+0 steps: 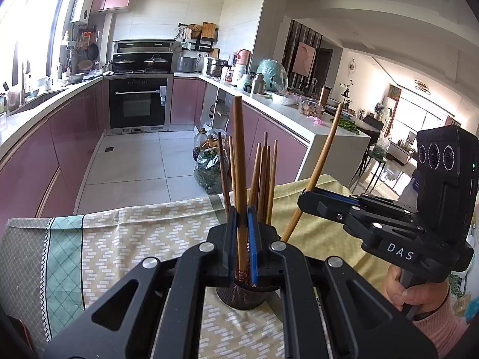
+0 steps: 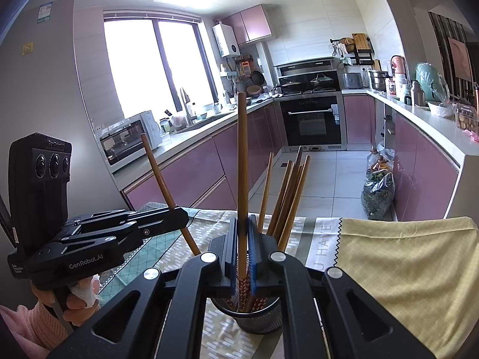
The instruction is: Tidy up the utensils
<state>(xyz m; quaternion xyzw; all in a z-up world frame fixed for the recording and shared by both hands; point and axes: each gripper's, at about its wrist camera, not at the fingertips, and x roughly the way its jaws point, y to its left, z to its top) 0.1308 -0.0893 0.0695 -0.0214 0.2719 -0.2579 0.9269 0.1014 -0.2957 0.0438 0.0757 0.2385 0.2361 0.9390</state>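
A dark mesh cup [image 1: 242, 297] stands on the patterned tablecloth [image 1: 119, 233] and holds several brown chopsticks [image 1: 263, 179]. My left gripper [image 1: 242, 218] is shut on one upright chopstick [image 1: 239, 155], whose patterned lower end reaches into the cup. From the right, my right gripper [image 1: 303, 200] is shut on a leaning chopstick [image 1: 321, 161]. In the right wrist view the right gripper [image 2: 242, 224] clamps its chopstick [image 2: 242, 155] above the cup [image 2: 260, 318]. There the left gripper [image 2: 179, 217] comes in from the left, holding its slanted chopstick [image 2: 161, 179].
A yellow cloth [image 2: 404, 269] covers the table's right part. Beyond the table's far edge lie the tiled kitchen floor [image 1: 134, 161], pink cabinets, an oven [image 1: 137, 104] and bags of greens [image 1: 209, 170] by the counter. A hand in a pink sleeve [image 1: 419, 296] grips each handle.
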